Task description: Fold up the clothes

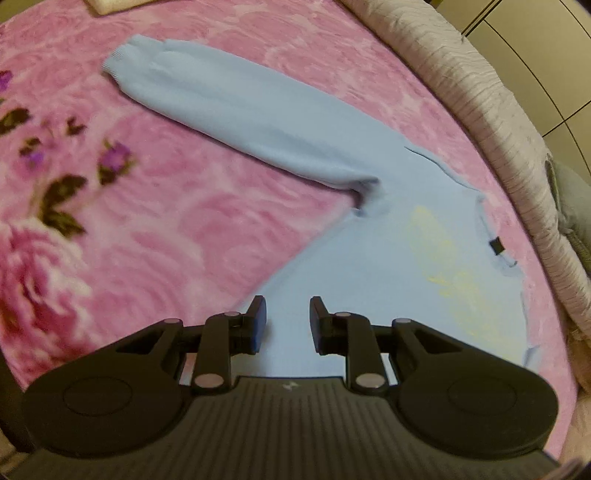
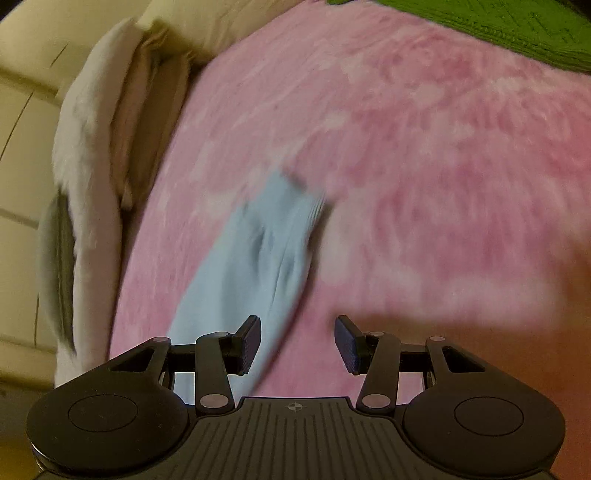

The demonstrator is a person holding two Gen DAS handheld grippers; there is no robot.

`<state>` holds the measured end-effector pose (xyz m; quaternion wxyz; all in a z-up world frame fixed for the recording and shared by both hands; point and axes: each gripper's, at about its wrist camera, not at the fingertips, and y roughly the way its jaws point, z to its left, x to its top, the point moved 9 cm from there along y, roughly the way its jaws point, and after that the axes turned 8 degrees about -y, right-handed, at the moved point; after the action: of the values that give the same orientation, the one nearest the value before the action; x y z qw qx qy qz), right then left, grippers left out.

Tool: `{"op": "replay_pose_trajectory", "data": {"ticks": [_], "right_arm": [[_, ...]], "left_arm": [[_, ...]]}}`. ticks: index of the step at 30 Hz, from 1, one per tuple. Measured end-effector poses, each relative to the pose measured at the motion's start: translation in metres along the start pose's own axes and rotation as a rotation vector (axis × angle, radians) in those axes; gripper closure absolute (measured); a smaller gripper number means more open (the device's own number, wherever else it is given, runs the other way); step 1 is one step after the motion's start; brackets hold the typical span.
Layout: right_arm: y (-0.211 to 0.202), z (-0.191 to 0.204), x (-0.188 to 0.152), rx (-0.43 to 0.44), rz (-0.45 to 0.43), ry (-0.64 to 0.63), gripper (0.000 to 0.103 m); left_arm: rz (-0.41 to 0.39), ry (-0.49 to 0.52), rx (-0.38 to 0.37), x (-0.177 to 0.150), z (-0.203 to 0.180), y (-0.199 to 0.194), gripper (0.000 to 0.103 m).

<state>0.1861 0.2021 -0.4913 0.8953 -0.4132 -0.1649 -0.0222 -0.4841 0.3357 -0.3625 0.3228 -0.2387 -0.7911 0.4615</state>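
Pale blue sweater (image 1: 332, 258): lower body hidden behind left tongs (image 1: 287, 317).
Sleeve (image 2: 258, 258), right wrist view: motion-blurred, cuff ribbing barely legible.
Green textile (image 2: 498, 26): cut off by top edge (possibly knitwear).
Neck label (image 1: 496, 245): too small to read.

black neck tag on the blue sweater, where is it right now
In the left wrist view the black neck tag sits at the sweater collar, far right, close to the grey bed edge.

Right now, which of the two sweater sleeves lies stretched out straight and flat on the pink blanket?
The sleeve in the left wrist view, running smooth from shoulder to ribbed cuff. The other sleeve, ahead of the right hand-held gripper, looks rumpled and blurred.
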Motion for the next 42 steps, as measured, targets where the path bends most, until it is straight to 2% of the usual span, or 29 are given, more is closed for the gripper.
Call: {"op": "replay_pose_trajectory", "data": {"ticks": [2, 6, 7, 8, 12, 18, 20, 22, 23, 27, 29, 30, 32, 33, 35, 38, 40, 42], "right_arm": [[0.014, -0.008, 0.018, -0.012, 0.005, -0.005, 0.055], [0.02, -0.001, 0.034, 0.03, 0.016, -0.095, 0.055], [0.022, 0.001, 0.038, 0.042, 0.018, -0.119, 0.062], [0.023, 0.003, 0.042, 0.053, 0.021, -0.143, 0.092], [0.027, 0.012, 0.057, 0.099, 0.031, -0.237, 0.093], [0.009, -0.033, 0.042, -0.053, 0.084, -0.24, 0.091], [0.008, -0.037, 0.038, -0.064, 0.068, -0.212, 0.085], [0.004, -0.034, 0.04, -0.085, 0.042, -0.14, 0.075], [-0.003, -0.026, 0.033, -0.112, 0.039, -0.184, 0.071], [-0.041, 0.01, 0.0, -0.23, 0.039, -0.459, 0.068], [-0.061, 0.029, -0.015, -0.288, 0.039, -0.596, 0.068], [-0.065, 0.041, -0.032, -0.25, 0.089, -0.666, 0.068], [-0.088, 0.073, -0.105, -0.063, 0.237, -0.808, 0.068], [-0.105, 0.082, -0.138, 0.011, 0.283, -0.867, 0.068], [-0.128, 0.099, -0.212, 0.098, 0.338, -1.024, 0.069], [-0.143, 0.082, -0.297, 0.029, 0.355, -1.224, 0.069], [-0.144, 0.049, -0.327, -0.114, 0.373, -1.388, 0.068], [-0.155, 0.039, -0.34, -0.149, 0.298, -1.54, 0.068]], "left_arm": [[-0.002, -0.002, -0.009, -0.006, -0.012, 0.001, 0.083], [0.003, 0.013, -0.006, -0.014, -0.029, 0.002, 0.083], [0.006, 0.017, -0.005, -0.015, -0.033, 0.002, 0.083], [0.008, 0.023, -0.005, -0.016, -0.036, 0.002, 0.083], [0.01, 0.057, -0.018, -0.019, -0.045, -0.003, 0.083], [0.032, 0.048, 0.003, -0.023, -0.031, -0.002, 0.083], [0.04, 0.049, 0.013, -0.023, -0.025, -0.001, 0.083], [0.039, 0.072, 0.029, -0.021, -0.02, -0.001, 0.083], [0.04, 0.089, 0.039, -0.019, -0.017, -0.002, 0.083], [0.052, 0.23, 0.086, -0.018, -0.011, 0.001, 0.083], [0.104, 0.39, 0.06, -0.026, -0.015, 0.007, 0.083], [0.125, 0.459, 0.042, -0.031, -0.017, 0.01, 0.083], [0.135, 0.537, 0.021, -0.04, -0.021, 0.019, 0.083], [0.138, 0.576, 0.015, -0.045, -0.021, 0.025, 0.083], [0.149, 0.657, 0.011, -0.056, -0.02, 0.035, 0.082], [0.201, 0.811, 0.057, -0.08, -0.006, 0.046, 0.082], [0.199, 0.922, 0.046, -0.093, 0.007, 0.039, 0.081], [0.191, 1.002, 0.024, -0.103, 0.019, 0.03, 0.08]]}}
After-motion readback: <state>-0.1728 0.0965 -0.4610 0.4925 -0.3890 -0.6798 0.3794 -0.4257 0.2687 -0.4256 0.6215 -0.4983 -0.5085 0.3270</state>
